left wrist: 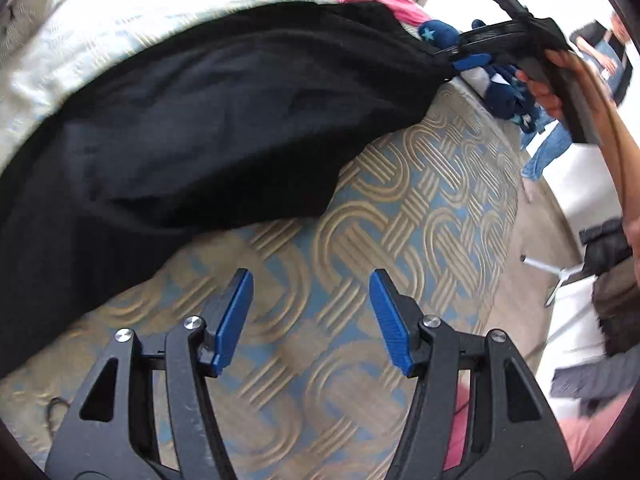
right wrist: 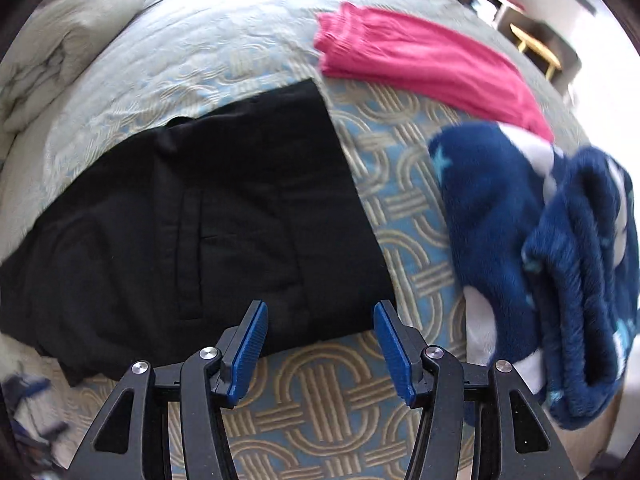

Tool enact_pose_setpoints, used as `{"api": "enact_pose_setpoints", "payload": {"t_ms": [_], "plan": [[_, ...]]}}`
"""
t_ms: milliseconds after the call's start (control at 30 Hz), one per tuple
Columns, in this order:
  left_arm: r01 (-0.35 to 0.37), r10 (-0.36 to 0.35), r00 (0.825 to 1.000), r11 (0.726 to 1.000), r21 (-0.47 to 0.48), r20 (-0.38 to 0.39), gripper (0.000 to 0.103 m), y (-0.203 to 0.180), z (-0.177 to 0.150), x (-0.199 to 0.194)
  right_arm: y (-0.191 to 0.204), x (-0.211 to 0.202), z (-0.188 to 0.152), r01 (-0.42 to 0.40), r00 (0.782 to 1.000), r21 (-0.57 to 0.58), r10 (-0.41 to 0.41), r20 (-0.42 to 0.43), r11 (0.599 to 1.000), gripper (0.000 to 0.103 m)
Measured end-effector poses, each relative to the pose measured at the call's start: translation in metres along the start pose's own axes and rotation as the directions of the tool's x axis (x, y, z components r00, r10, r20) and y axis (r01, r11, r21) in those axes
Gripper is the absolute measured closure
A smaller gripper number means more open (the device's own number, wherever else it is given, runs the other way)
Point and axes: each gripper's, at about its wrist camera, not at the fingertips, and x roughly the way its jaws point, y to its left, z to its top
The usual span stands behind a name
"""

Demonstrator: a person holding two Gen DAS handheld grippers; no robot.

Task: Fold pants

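- A bed with a blue-and-tan looped-pattern quilt (right wrist: 400,216) carries the black woven pants (right wrist: 192,216), lying flat, partly folded;
- left gripper (left wrist: 311,320) and right gripper (right wrist: 320,350) both hover with fingers apart, empty;
- the next pinch probably should catch both layers at the near hem, lifting evenly.

A pink garment (right wrist: 424,66) is laid flat on the patterned bedspread (right wrist: 400,208), and a navy star-printed fleece (right wrist: 532,264) is bunched just beside it. A pale bundled duvet (right wrist: 60,52) is seen at the bed's far corner.
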Motion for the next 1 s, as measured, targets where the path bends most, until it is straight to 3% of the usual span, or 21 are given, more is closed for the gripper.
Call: {"api": "enact_pose_setpoints", "payload": {"t_ms": [133, 233, 267, 367, 467, 600, 667, 700, 733, 767, 833, 933, 1000], "plan": [[-0.048, 0.051, 0.997, 0.998, -0.049, 0.063, 0.041, -0.006, 0.027, 0.021, -0.026, 0.001, 0.0, -0.067, 0.997, 0.122, 0.07, -0.02, 0.99, 0.044], [-0.023, 0.034, 0.995, 0.993, -0.114, 0.096, 0.041, 0.006, 0.05, 0.027, -0.04, 0.001, -0.004, -0.111, 0.993, 0.165, 0.115, -0.018, 0.98, 0.039], [-0.019, 0.034, 0.993, 0.992, -0.128, 0.115, 0.046, 0.004, 0.055, 0.026, -0.044, 0.002, -0.007, -0.124, 0.991, 0.181, 0.129, -0.017, 0.976, 0.038], [-0.064, 0.082, 0.982, 0.992, -0.106, 0.172, 0.058, -0.01, 0.06, 0.013, -0.057, 0.007, -0.014, -0.2, 0.977, 0.27, 0.212, -0.015, 0.942, 0.036], [-0.086, 0.101, 0.97, 0.994, -0.074, 0.22, 0.059, -0.016, 0.062, 0.006, -0.061, 0.016, -0.024, -0.27, 0.956, 0.337, 0.291, -0.013, 0.902, 0.033], [-0.109, 0.118, 0.975, 0.992, -0.06, 0.188, 0.059, -0.013, 0.063, 0.014, -0.06, 0.032, -0.02, -0.355, 0.925, 0.408, 0.381, 0.021, 0.841, 0.03], [-0.104, 0.115, 0.979, 0.992, -0.074, 0.166, 0.056, -0.011, 0.067, 0.026, -0.054, 0.039, -0.011, -0.349, 0.926, 0.426, 0.378, 0.018, 0.835, 0.028], [-0.103, 0.115, 0.98, 0.991, -0.085, 0.161, 0.056, -0.01, 0.069, 0.03, -0.05, 0.041, -0.007, -0.333, 0.932, 0.429, 0.361, 0.017, 0.84, 0.031], [-0.1, 0.114, 0.981, 0.991, -0.094, 0.156, 0.056, -0.008, 0.071, 0.034, -0.047, 0.039, -0.004, -0.314, 0.942, 0.423, 0.335, 0.026, 0.85, 0.065], [-0.095, 0.109, 0.982, 0.991, -0.095, 0.152, 0.069, -0.008, 0.07, 0.035, -0.042, 0.035, -0.001, -0.269, 0.96, 0.4, 0.279, 0.034, 0.876, 0.082], [-0.058, 0.072, 0.989, 0.993, -0.107, 0.129, 0.093, -0.007, 0.069, 0.033, -0.035, 0.029, 0.005, -0.227, 0.973, 0.369, 0.227, 0.044, 0.901, 0.089], [0.081, -0.065, 0.985, 0.992, -0.094, 0.16, 0.098, -0.012, 0.058, 0.013, -0.028, 0.001, 0.005, -0.184, 0.982, 0.312, 0.166, 0.086, 0.932, 0.09], [0.109, -0.102, 0.981, 0.993, -0.037, 0.163, 0.103, -0.026, 0.048, 0.002, -0.029, -0.011, 0.002, -0.183, 0.983, 0.305, 0.165, 0.084, 0.935, 0.09]]}}
